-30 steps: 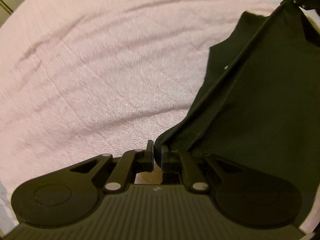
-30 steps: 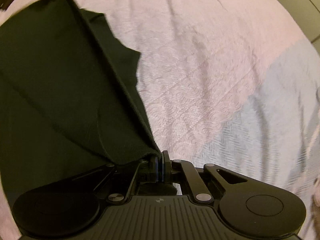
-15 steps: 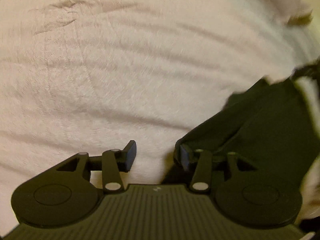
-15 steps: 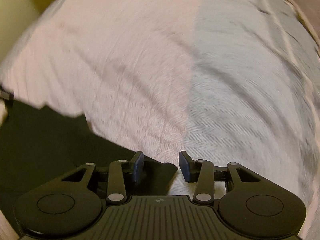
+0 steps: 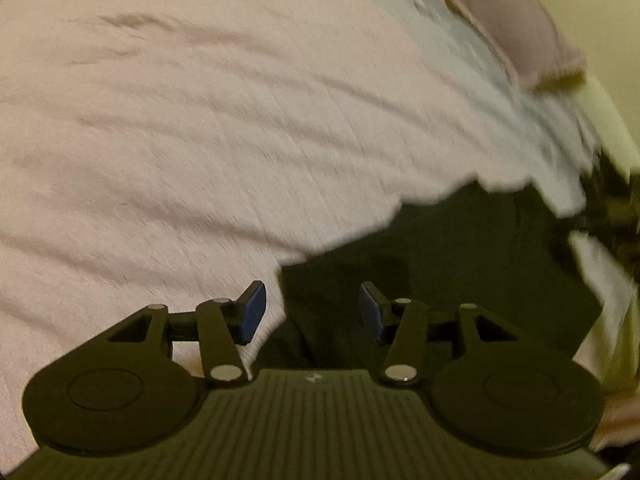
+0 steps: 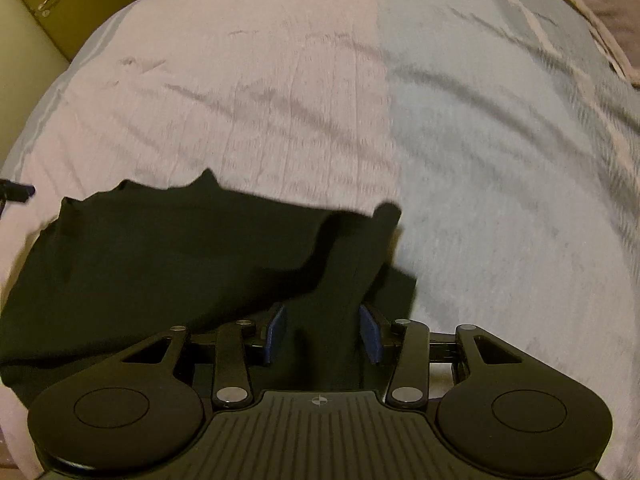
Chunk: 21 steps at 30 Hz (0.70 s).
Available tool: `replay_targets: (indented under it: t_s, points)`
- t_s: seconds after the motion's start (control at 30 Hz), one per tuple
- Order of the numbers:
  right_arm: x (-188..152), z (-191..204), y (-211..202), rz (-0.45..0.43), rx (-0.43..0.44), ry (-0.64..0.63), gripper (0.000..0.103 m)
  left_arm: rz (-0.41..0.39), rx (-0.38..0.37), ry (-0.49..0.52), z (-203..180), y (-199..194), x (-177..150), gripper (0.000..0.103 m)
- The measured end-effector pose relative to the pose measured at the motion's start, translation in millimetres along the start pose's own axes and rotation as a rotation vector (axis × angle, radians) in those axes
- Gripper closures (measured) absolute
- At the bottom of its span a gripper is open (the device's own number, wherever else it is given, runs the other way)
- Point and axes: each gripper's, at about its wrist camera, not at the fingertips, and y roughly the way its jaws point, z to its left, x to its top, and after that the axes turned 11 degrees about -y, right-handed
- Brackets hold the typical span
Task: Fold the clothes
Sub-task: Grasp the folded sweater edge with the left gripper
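Observation:
A dark garment lies flat on the pink bedspread. My left gripper is open and empty over the garment's left edge. In the right wrist view the same dark garment spreads to the left, and a raised fold of it stands between the jaws. My right gripper is open, with the fold lying loose between its blue pads. The right gripper's end shows blurred at the far right of the left wrist view.
The bed surface changes from pink to a pale blue sheet on the right. A pillow or cushion lies at the head of the bed. A cabinet door with a handle stands beyond the bed's far left edge.
Both grippers were shut on the garment's corners and holding it up a second ago. They have opened and let go, and the garment now lies on the bed.

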Motion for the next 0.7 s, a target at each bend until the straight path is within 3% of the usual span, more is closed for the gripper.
replay_targets:
  t_s: [0.13,0.2,0.23,0.27,0.4,0.47,0.63,0.7]
  points:
    - [-7,0,3,0.009,-0.010,0.003,0.059,0.057,0.058,0.051,-13,30,-9,0.059]
    - [-8,0,4,0.004,-0.015,-0.002,0.059,0.077,0.094,0.058,-16,44,-11,0.072]
    - [-7,-1,4,0.002,-0.015,-0.007,0.059,0.083,0.109,0.060,-17,49,-11,0.098]
    - [-6,-1,5,0.001,-0.016,-0.018,0.059,0.067,0.109,0.057,-14,44,-9,0.101]
    - [-1,1,6,-0.020,-0.025,-0.073,0.059,0.002,0.108,0.039,-3,21,1,0.101]
    - [2,1,7,-0.030,-0.031,-0.081,0.059,-0.019,0.115,-0.034,12,15,5,0.101]
    - [10,5,12,-0.023,-0.082,-0.104,0.059,0.012,0.175,-0.137,35,23,7,0.103]
    - [13,10,8,-0.046,-0.088,-0.127,0.059,0.006,0.162,-0.096,24,21,4,0.102]
